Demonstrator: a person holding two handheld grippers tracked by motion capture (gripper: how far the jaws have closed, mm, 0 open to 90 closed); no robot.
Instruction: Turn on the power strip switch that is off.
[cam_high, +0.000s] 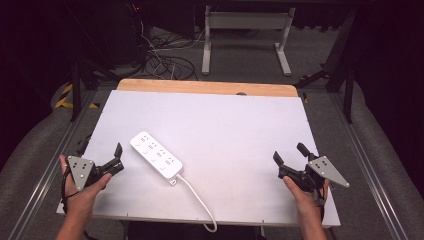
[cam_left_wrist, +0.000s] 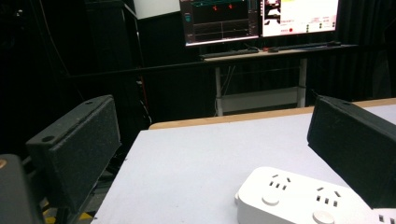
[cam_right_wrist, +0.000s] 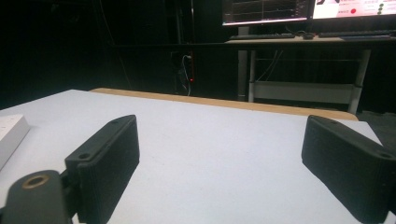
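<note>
Right now you hold a tool in each hand over the near edge of the white counter (cam_high: 215, 125), one at each side. Your left tool (cam_high: 118, 159) sits at the near left corner with its jaws spread apart and nothing between them; in the left gripper view they frame the end of the white power strip (cam_left_wrist: 303, 198), which lies just beyond the tips. Your right tool (cam_high: 290, 156) sits near the right edge, its jaws also released and wide, with bare counter between them in the right gripper view. The power strip (cam_high: 156, 154) lies flat on the counter, left of centre, angled from far left to near right, just beside your left tool and well apart from your right one. Its white cord (cam_high: 200, 200) runs from the near end and drops over the near edge of the counter. A wooden strip (cam_high: 207, 87) borders the far edge of the counter. Beyond it, a desk (cam_left_wrist: 275, 51) carries lit monitors (cam_left_wrist: 259, 18).
</note>
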